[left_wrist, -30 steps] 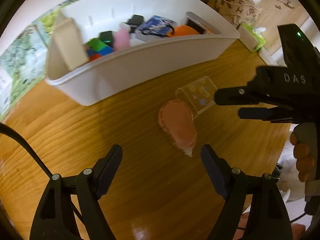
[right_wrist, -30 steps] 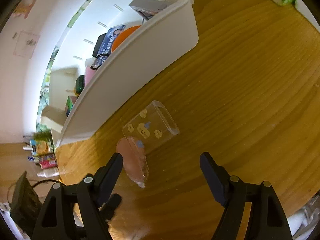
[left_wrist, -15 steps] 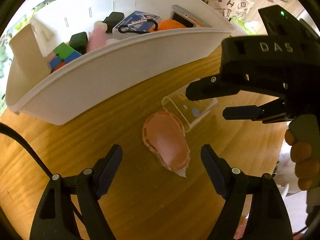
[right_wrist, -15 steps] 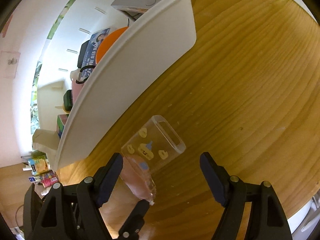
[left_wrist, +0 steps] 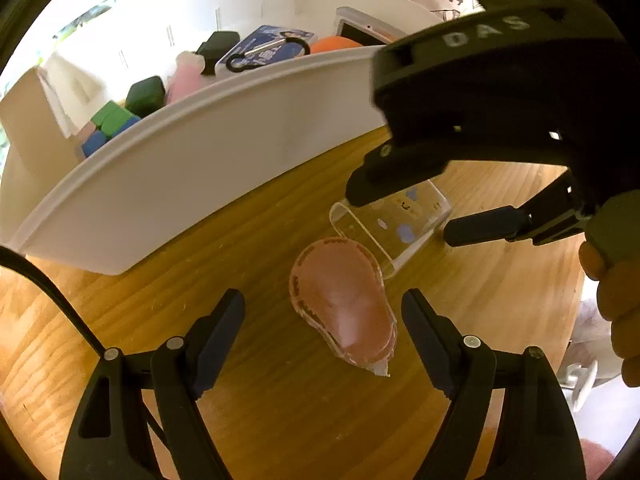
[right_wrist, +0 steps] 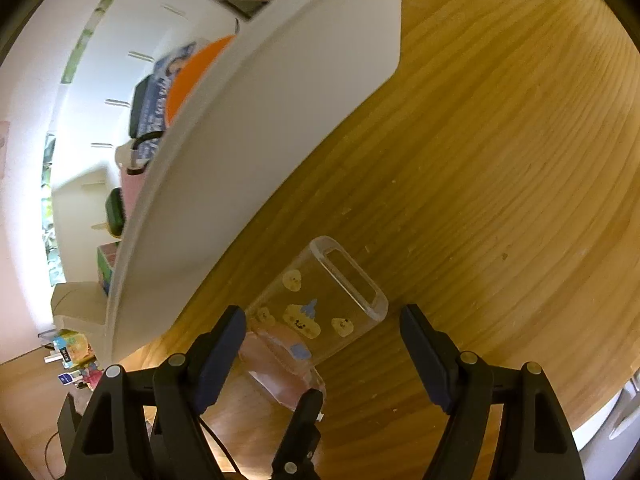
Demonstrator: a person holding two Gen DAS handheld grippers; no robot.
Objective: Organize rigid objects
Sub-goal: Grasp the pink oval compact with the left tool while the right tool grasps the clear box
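- Wood-grain worktop [right_wrist: 500,152] carried a clear case [right_wrist: 320,304] printed with small cartoon faces, lying on its side near a white bin [left_wrist: 200,168].
- Touching the case's end lay a pink pear-shaped pouch [left_wrist: 344,308].
- Right gripper [right_wrist: 322,344] was held with fingers wide, straddling the case without contact.
- Left gripper [left_wrist: 324,332] was held with fingers wide, either side of the pouch.
- Blocks, a carabiner and an orange item were seen in the bin.

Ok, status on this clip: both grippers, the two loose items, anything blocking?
Left gripper open, straddling pink pouch. Right gripper open, closing on clear case. Both items on table, touching. White bin just behind; nothing blocking.
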